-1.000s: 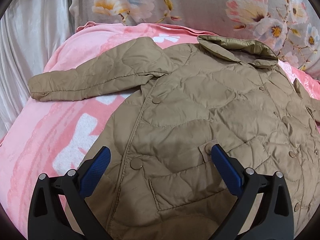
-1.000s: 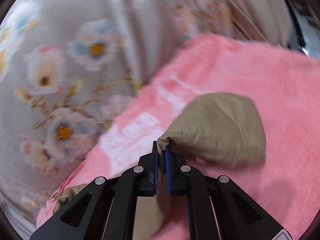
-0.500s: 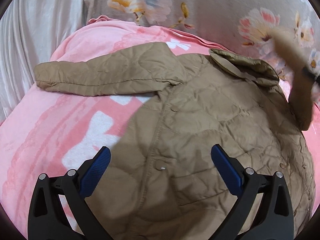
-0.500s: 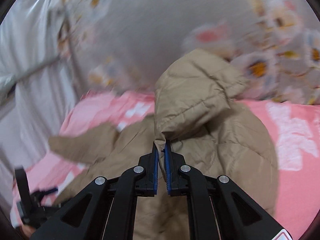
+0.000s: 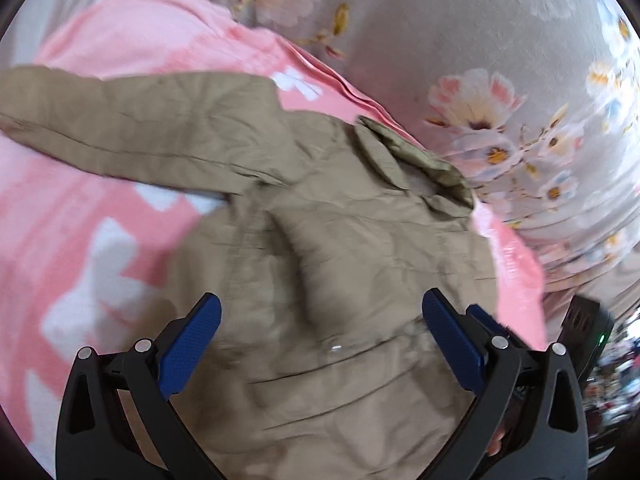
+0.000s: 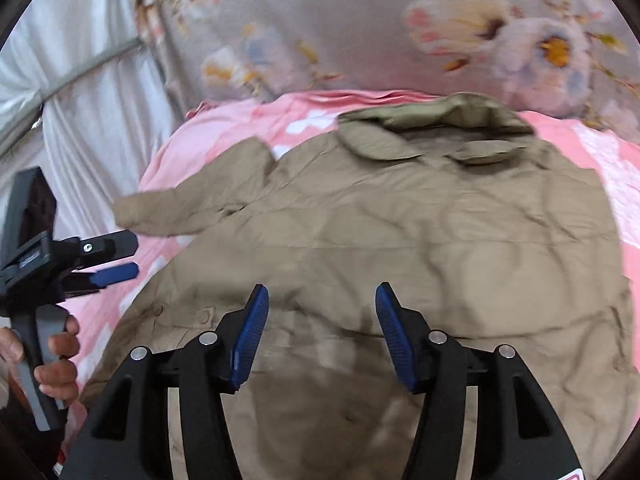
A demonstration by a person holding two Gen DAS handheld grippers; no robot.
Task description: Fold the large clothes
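Observation:
A tan quilted jacket [image 5: 360, 240] lies front up on a pink blanket [image 5: 80, 240], collar [image 5: 408, 156] toward the floral bedding. One sleeve [image 5: 120, 132] stretches out to the left. The other sleeve [image 5: 304, 256] lies folded across the jacket's front. My left gripper [image 5: 320, 300] hovers open over the lower front with nothing between its fingers. It also shows at the left of the right wrist view as the left gripper [image 6: 124, 258], held by a hand [image 6: 56, 360]. My right gripper [image 6: 322, 292] is above the jacket [image 6: 440, 240], its jaws opening and empty.
Grey floral bedding [image 6: 360, 32] rises behind the blanket [image 6: 224, 128]. A silvery white curtain [image 6: 80, 80] hangs at the left. A black device with a green light [image 5: 588, 328] sits at the right edge of the left wrist view.
My right gripper swung the sleeve's end over onto the jacket's front, then let go and opened. My left gripper stayed open while it drifted and rolled, tilting its view.

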